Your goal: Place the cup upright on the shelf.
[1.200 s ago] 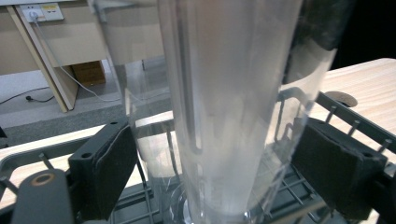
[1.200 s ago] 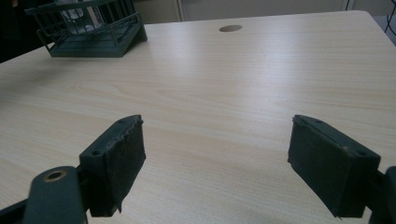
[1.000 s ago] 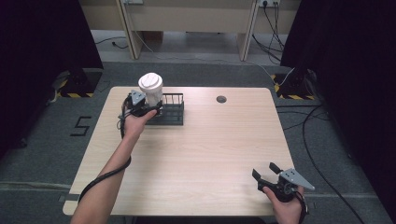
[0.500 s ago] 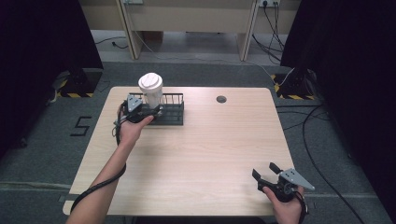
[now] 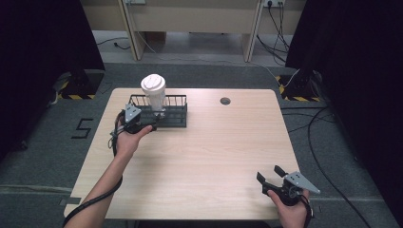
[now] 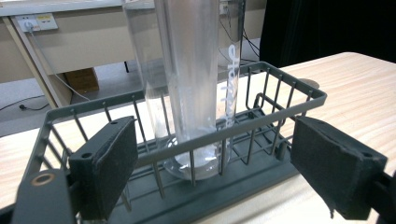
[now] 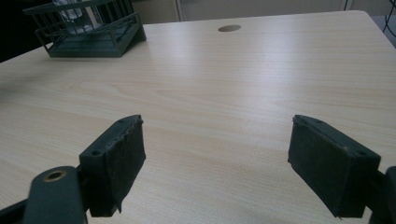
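Item: clear cup [image 5: 154, 94] w/ white lid, upright inside wire basket [image 5: 177, 115], far-left of table [image 5: 214, 152]
L gripper [image 5: 142, 118]: jaws spread, just outside basket's near wall, facing cup – likely lined up for a grab
R gripper [image 5: 272, 175]: jaws spread, holding nothing, parked near-right, well apart from basket

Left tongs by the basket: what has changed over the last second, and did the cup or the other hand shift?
The left tongs have drawn back from the cup toward the person, a short way; they now sit open at the near wall of the wire basket, holding nothing. The cup stands upright in the basket where it was. The right tongs stayed open at the table's near right corner.
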`<act>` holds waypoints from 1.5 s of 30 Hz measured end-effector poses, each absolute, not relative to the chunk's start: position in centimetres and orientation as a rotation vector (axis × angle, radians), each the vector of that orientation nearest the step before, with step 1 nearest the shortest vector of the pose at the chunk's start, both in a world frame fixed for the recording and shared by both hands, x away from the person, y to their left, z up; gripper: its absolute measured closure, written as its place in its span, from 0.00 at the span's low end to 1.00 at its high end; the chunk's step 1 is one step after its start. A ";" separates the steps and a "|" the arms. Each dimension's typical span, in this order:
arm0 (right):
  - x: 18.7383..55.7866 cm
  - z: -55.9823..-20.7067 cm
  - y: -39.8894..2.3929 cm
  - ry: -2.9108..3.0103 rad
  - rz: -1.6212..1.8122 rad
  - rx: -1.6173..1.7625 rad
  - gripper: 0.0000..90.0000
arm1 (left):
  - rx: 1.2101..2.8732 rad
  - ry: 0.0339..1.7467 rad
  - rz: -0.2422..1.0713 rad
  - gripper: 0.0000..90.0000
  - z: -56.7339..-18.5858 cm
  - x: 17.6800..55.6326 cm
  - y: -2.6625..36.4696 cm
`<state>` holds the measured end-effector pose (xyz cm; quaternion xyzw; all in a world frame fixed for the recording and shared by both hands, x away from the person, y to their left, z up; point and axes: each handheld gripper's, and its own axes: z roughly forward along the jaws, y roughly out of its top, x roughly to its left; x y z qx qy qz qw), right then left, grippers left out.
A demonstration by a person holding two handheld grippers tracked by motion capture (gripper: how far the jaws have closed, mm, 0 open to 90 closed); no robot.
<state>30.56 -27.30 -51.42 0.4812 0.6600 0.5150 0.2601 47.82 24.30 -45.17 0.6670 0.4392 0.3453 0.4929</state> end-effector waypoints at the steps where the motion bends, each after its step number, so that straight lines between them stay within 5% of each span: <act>1: 30.6 -51.4 -27.3 1.787 1.396 1.303 0.21 | 1.617 1.063 0.836 0.16 -45.2 47.6 24.4; 45: 30.5 -51.4 -27.3 1.781 1.391 1.305 0.21 | 1.609 1.058 0.831 0.16 -47.1 39.9 27.7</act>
